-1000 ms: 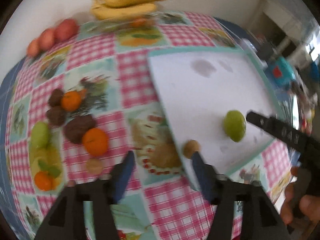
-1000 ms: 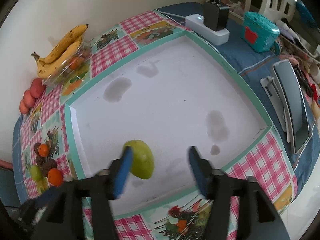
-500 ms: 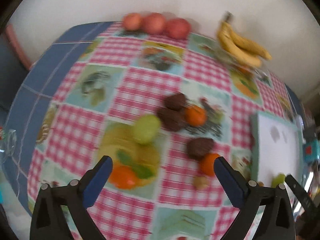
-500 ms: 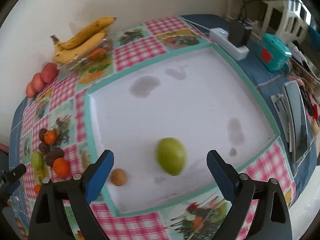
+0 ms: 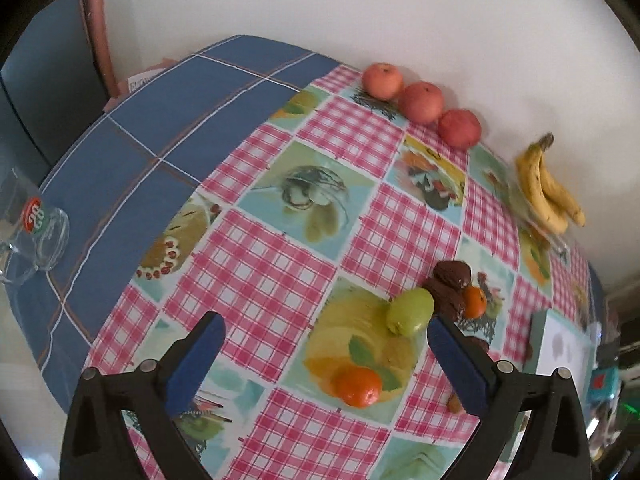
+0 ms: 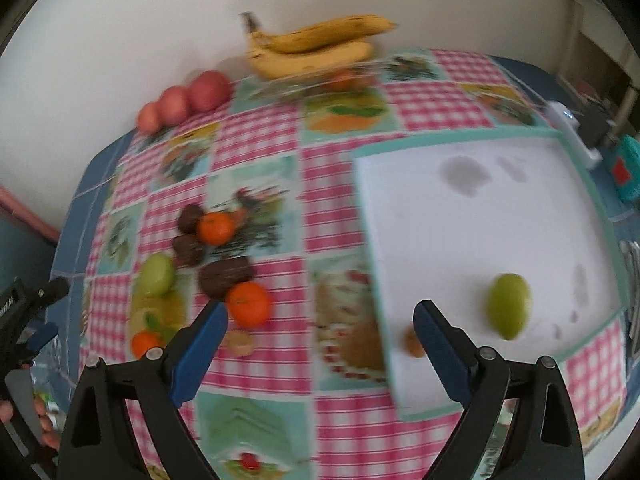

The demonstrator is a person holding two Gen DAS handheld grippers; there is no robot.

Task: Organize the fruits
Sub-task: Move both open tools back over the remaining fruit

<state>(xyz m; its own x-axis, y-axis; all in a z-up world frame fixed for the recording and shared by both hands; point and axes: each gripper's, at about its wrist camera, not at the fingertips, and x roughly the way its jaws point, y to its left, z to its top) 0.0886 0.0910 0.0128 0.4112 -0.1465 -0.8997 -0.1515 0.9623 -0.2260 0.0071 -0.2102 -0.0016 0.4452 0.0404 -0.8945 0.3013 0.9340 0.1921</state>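
Left wrist: left gripper (image 5: 322, 354) wide apart, empty.

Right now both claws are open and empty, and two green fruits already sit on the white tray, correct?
Not quite. The right wrist view shows only one green fruit on the white tray, with a small brown fruit near it; the other green fruit lies on the tablecloth. The left claw and right claw are open and empty.
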